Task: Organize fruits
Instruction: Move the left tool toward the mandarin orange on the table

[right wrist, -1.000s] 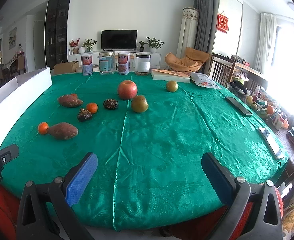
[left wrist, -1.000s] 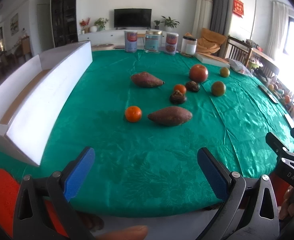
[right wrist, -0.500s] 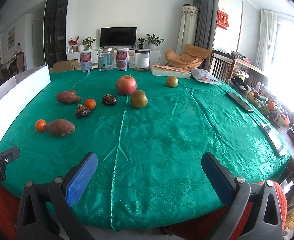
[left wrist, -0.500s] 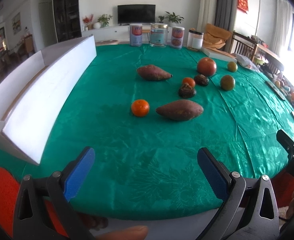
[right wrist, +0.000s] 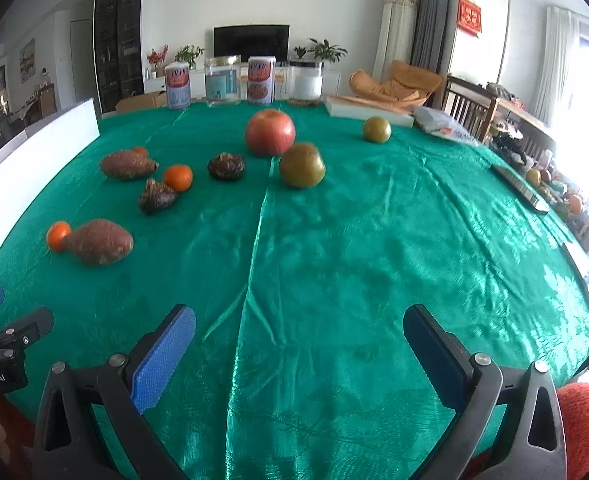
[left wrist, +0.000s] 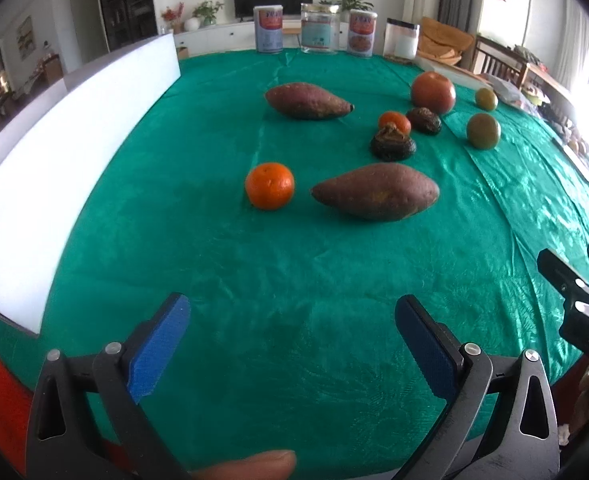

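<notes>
On the green tablecloth [left wrist: 294,280] lie a near tangerine [left wrist: 270,185], a near sweet potato [left wrist: 375,191], a far sweet potato [left wrist: 307,101], two dark wrinkled fruits [left wrist: 392,144], a second tangerine [left wrist: 394,121], a red apple [right wrist: 270,132] and two green-brown round fruits [right wrist: 302,165]. My left gripper [left wrist: 292,344] is open above the cloth, short of the near tangerine and holding nothing. My right gripper [right wrist: 299,350] is open too, over bare cloth in front of the apple.
A long white open box [left wrist: 74,148] runs along the table's left side. Several cans and jars [right wrist: 238,84] stand at the far edge, with a flat white box [right wrist: 368,110] and a plastic bag to their right. Remotes lie along the right rim [right wrist: 520,188].
Both grippers have moved forward over the table, so the fruits appear nearer and larger. Both stay open and nothing on the cloth has moved.
</notes>
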Available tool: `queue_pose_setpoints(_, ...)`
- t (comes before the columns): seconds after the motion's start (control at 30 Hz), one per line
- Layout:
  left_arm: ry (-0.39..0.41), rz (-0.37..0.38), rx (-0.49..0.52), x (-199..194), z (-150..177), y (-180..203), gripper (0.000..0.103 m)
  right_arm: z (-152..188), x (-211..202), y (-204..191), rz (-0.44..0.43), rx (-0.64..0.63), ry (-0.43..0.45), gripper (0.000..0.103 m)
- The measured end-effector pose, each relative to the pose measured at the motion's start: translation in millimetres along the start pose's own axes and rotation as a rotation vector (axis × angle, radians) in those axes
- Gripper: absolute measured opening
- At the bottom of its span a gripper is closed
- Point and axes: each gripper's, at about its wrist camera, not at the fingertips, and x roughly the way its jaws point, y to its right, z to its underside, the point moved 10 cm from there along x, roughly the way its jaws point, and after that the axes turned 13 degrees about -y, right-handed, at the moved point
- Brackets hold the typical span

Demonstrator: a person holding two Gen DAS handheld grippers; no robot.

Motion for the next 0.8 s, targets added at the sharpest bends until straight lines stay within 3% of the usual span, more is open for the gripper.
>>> queue_pose_setpoints(0.13, -0.047, -0.011, -0.012, 11, 6, -8, 0.103, 11, 8, -2, -0.009, -0.013, -0.024, 0.103)
queue_pose_setpoints(0.57, -0.011, 0.005, -0.003, 11, 5, -11, 0.103, 14, 22, -1, -0.073, 0.02, -0.049, 0.103)
queue_pose_setpoints(0.8, -0.016, 0.005, 0.0, 11, 4, -11, 0.103, 13, 22, -3, -0.064, 0.017, -0.055, 0.103)
